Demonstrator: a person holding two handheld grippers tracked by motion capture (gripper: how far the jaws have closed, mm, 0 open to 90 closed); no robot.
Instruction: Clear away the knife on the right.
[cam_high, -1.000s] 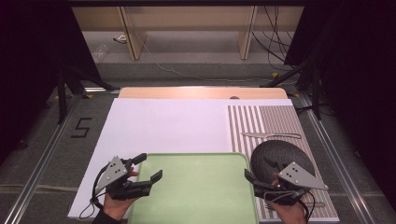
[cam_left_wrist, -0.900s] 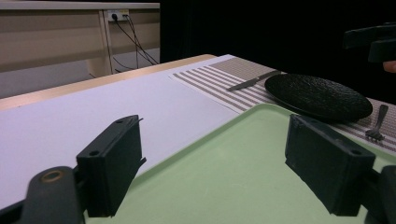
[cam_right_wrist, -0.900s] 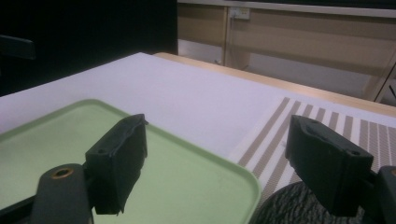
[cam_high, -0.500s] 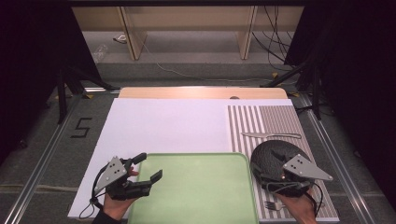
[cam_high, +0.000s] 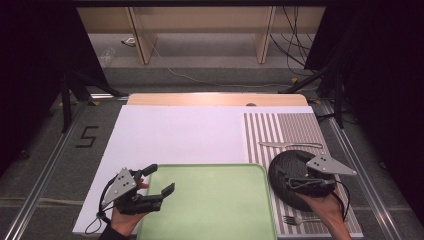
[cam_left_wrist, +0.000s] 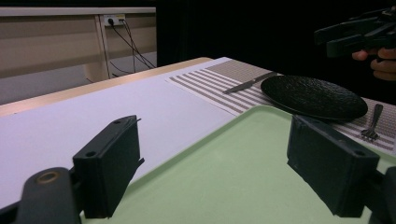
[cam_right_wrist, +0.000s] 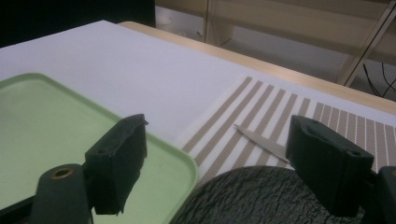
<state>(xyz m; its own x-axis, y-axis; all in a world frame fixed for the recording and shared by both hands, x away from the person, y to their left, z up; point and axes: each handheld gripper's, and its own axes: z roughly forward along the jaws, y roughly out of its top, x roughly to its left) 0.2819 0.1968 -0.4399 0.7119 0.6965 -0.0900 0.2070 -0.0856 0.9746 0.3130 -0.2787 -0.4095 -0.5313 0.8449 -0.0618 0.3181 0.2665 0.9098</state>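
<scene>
A pale green tray (cam_high: 215, 205) lies at the table's near edge on a white sheet. My left gripper (cam_high: 159, 179) stands open at the tray's left rim, its jaws either side of the tray's corner (cam_left_wrist: 224, 186) with nothing held. To the tray's right a black textured plate (cam_high: 287, 187) rests on a striped placemat (cam_high: 280, 130). Over that plate hovers my right gripper (cam_high: 291, 179), open and empty, with the plate (cam_right_wrist: 252, 198) just below its jaws. A knife (cam_high: 290, 145) lies beyond the plate and a fork (cam_high: 300, 219) in front of it.
The white sheet (cam_high: 180, 135) stretches wide behind the tray. A wooden table edge (cam_high: 215, 99) runs along the back, with shelving legs and cables on the floor beyond. Metal rails flank the table on both sides.
My right gripper has moved right and forward, from the tray's right rim to above the black plate. The left gripper has stayed put.
</scene>
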